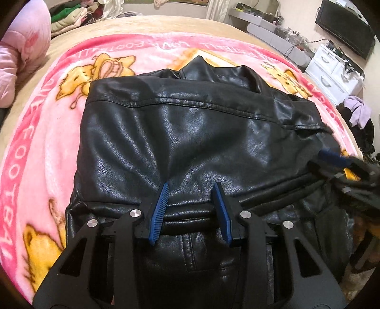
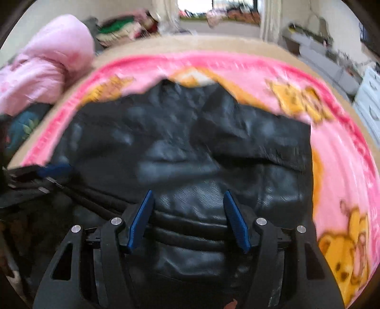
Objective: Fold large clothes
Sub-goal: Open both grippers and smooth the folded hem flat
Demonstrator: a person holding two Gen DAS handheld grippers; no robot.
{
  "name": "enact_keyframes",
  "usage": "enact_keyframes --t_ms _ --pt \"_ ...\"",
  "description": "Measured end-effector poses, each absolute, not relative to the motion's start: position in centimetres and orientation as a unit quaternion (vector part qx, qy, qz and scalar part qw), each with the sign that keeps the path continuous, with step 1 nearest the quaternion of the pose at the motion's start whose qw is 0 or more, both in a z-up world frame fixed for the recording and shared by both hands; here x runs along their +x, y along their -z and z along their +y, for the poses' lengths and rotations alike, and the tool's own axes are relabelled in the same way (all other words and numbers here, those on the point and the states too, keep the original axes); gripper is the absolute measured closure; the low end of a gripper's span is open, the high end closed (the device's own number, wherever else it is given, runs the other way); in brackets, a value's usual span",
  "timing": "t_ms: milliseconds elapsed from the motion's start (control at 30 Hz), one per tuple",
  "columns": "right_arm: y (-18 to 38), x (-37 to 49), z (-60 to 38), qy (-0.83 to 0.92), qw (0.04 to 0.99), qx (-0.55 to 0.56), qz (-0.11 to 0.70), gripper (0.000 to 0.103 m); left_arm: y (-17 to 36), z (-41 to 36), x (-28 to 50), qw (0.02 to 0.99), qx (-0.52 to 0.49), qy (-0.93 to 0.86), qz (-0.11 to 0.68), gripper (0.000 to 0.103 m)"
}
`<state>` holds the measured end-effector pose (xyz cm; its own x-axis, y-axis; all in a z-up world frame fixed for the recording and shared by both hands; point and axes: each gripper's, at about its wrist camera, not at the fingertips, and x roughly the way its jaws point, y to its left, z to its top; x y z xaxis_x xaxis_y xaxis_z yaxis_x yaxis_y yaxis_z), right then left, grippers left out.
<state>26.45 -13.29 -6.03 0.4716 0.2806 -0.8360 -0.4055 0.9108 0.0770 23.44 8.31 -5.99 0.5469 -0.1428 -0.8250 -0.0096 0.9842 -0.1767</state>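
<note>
A black leather jacket (image 1: pixel 190 133) lies partly folded on a pink cartoon blanket (image 1: pixel 47 142), collar at the far end. My left gripper (image 1: pixel 191 187) is open, its blue pads astride the rolled hem at the near edge. The jacket fills the blurred right wrist view (image 2: pixel 190 154) too. My right gripper (image 2: pixel 188 195) is open over the hem folds nearer the jacket's right side. Each gripper shows at the edge of the other's view: the right one (image 1: pixel 337 159) and the left one (image 2: pixel 54 170).
The blanket (image 2: pixel 339 171) covers a tan bed (image 1: pixel 154 23). A pink padded coat (image 1: pixel 19 59) lies at the far left with a clothes pile (image 1: pixel 71 14) behind. White drawers (image 1: pixel 332 71) and a TV (image 1: pixel 344 26) stand at the right.
</note>
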Motion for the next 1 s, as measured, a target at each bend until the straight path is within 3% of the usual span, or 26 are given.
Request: enact_keyframes --t_ms 267,533,667,1000 --pt "5.1 25.1 -13.7 -0.209 0.867 -0.041 0.45 0.041 5.8 8.3 23.4 0.876 -0.08 0.04 0.474 0.072" --pt "2.9 23.4 -14.4 -0.204 0.884 -0.029 0.419 0.015 4.8 8.8 23.0 0.877 -0.097 0.048 0.469 0.07" --pt "2.7 23.2 -14.5 -0.199 0.887 -0.026 0.417 0.008 4.1 9.2 22.6 0.877 -0.113 0.055 0.464 0.053" --pt "1.9 22.3 -14.5 -0.191 0.891 -0.02 0.41 0.007 2.8 9.5 21.6 0.885 -0.116 0.047 0.448 0.021"
